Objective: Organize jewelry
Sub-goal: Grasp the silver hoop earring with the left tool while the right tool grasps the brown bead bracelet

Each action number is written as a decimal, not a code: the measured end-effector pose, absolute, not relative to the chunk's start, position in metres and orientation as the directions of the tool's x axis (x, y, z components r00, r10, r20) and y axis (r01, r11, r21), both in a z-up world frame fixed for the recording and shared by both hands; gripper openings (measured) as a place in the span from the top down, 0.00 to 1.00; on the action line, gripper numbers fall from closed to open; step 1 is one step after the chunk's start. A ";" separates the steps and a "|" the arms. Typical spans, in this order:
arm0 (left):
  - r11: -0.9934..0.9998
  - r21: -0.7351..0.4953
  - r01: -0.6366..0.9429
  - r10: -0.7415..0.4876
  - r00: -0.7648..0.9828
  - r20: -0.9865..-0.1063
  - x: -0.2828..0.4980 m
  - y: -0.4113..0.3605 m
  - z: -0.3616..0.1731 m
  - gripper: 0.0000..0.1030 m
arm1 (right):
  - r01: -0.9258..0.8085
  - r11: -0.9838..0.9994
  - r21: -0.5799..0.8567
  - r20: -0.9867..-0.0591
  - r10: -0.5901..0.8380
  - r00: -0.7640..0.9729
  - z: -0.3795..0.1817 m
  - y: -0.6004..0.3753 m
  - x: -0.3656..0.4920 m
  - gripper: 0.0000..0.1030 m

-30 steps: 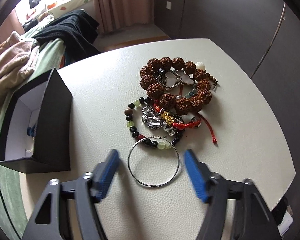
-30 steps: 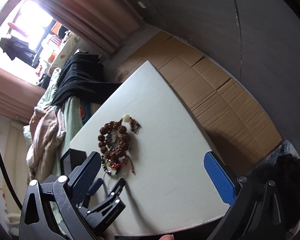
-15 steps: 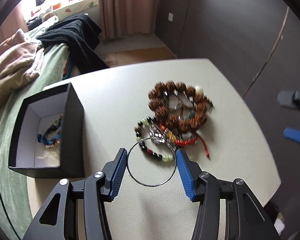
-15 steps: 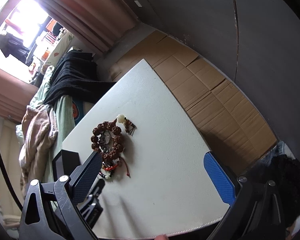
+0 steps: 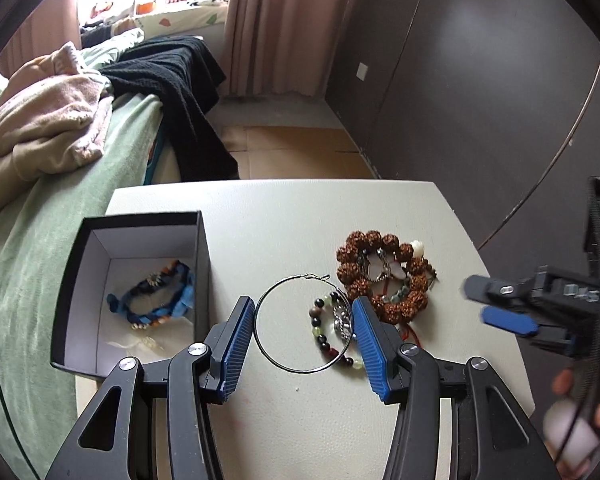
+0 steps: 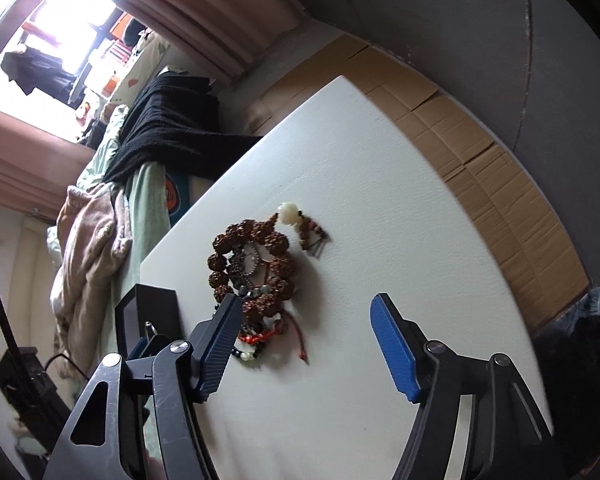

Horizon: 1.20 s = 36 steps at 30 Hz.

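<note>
My left gripper (image 5: 303, 340) is shut on a thin silver hoop (image 5: 284, 286) and holds it above the white table (image 5: 292, 216). Below lies a mixed bead bracelet (image 5: 320, 326), and to its right a brown seed-bead bracelet (image 5: 380, 272) around silver pieces. An open black box (image 5: 140, 224) to the left holds a blue braided bracelet (image 5: 156, 296). My right gripper (image 6: 304, 344) is open and empty above the table, near the brown bracelet (image 6: 252, 264). It also shows in the left wrist view (image 5: 508, 312).
A bed with a green cover (image 5: 40, 240), pink and black clothes lies left of the table. Cardboard (image 6: 480, 136) covers the floor beyond the table's far edge. A dark wall (image 5: 480, 80) stands behind. The box also shows in the right wrist view (image 6: 148, 312).
My left gripper closed on the silver hoop, lifted it off the pile and moved back and left toward the box. My right gripper came lower and closer to the jewelry.
</note>
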<state>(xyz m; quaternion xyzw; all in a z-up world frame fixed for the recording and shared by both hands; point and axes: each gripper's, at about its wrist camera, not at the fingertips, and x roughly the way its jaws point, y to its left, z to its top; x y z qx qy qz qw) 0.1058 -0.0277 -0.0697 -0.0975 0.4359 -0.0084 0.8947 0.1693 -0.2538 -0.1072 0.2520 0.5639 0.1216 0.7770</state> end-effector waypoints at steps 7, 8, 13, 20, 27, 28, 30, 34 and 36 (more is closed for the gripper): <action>0.973 -0.213 -0.085 -0.114 0.625 -0.773 0.110 -0.011 -0.068 0.50 | 0.092 0.870 0.485 -0.850 0.444 0.282 -0.131 -0.222 0.187 0.50; 0.970 -0.225 -0.089 -0.121 0.626 -0.771 0.111 -0.008 -0.068 0.50 | 0.097 0.873 0.477 -0.855 0.436 0.282 -0.134 -0.220 0.188 0.50; 0.963 -0.244 -0.111 -0.118 0.640 -0.759 0.113 0.003 -0.065 0.50 | 0.077 0.899 0.432 -0.871 0.394 0.292 -0.135 -0.209 0.196 0.50; 0.950 -0.273 -0.153 -0.109 0.655 -0.748 0.111 0.014 -0.062 0.50 | 0.014 0.951 0.308 -0.901 0.287 0.324 -0.132 -0.186 0.202 0.50; 0.956 -0.255 -0.146 -0.097 0.661 -0.744 0.103 0.012 -0.058 0.50 | 0.042 0.924 0.380 -0.884 0.350 0.309 -0.133 -0.201 0.196 0.80; 0.955 -0.257 -0.147 -0.096 0.665 -0.740 0.101 0.013 -0.056 0.50 | 0.047 0.912 0.407 -0.874 0.375 0.308 -0.131 -0.204 0.194 0.80; 0.953 -0.263 -0.152 -0.094 0.675 -0.732 0.097 0.016 -0.053 0.50 | 0.039 0.881 0.471 -0.842 0.436 0.317 -0.123 -0.209 0.190 0.80; 0.945 -0.280 -0.168 -0.089 0.692 -0.716 0.089 0.023 -0.047 0.50 | -0.002 0.857 0.516 -0.800 0.482 0.358 -0.106 -0.209 0.179 0.80; 0.943 -0.288 -0.169 -0.091 0.701 -0.708 0.086 0.026 -0.043 0.50 | -0.027 0.837 0.546 -0.770 0.514 0.379 -0.096 -0.209 0.172 0.80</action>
